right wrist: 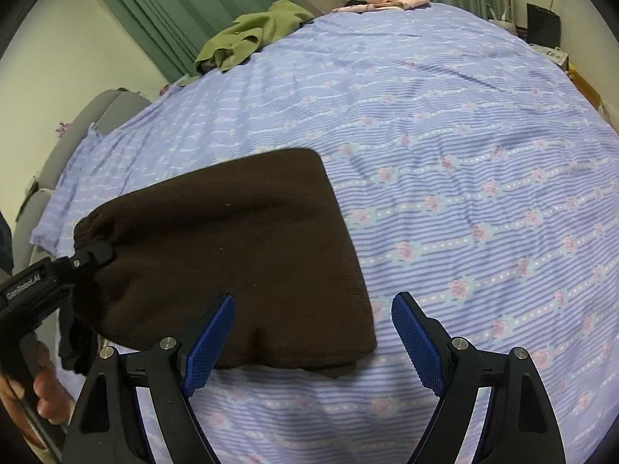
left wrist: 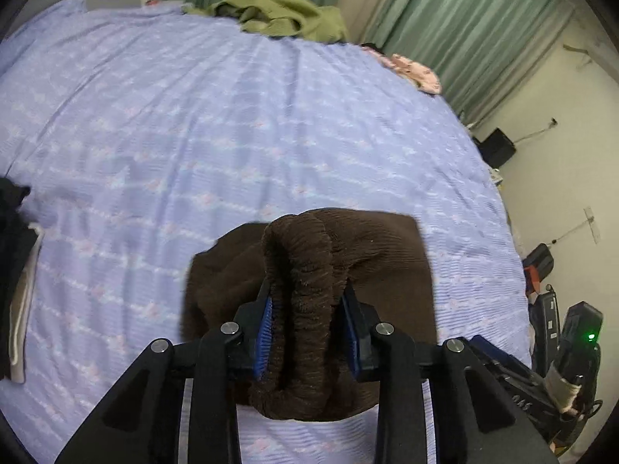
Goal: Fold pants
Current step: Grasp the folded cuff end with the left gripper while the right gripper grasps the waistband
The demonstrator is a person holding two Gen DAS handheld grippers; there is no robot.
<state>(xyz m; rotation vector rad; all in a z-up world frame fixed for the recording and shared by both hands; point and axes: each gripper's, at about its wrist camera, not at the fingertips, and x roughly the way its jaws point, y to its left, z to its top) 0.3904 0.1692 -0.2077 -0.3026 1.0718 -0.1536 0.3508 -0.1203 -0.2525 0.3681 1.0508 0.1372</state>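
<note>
pants: brown, folded flat on striped bedsheet | left gripper: clamps gathered left corner | right gripper: jaws apart, over near edge, nothing between

The left wrist view looks steeply down along its fingers, very close over the brown pants on the bed. The right wrist view looks down from slightly farther back, beside them. Both share the pants, the bed, the green garment and the curtains.
</note>
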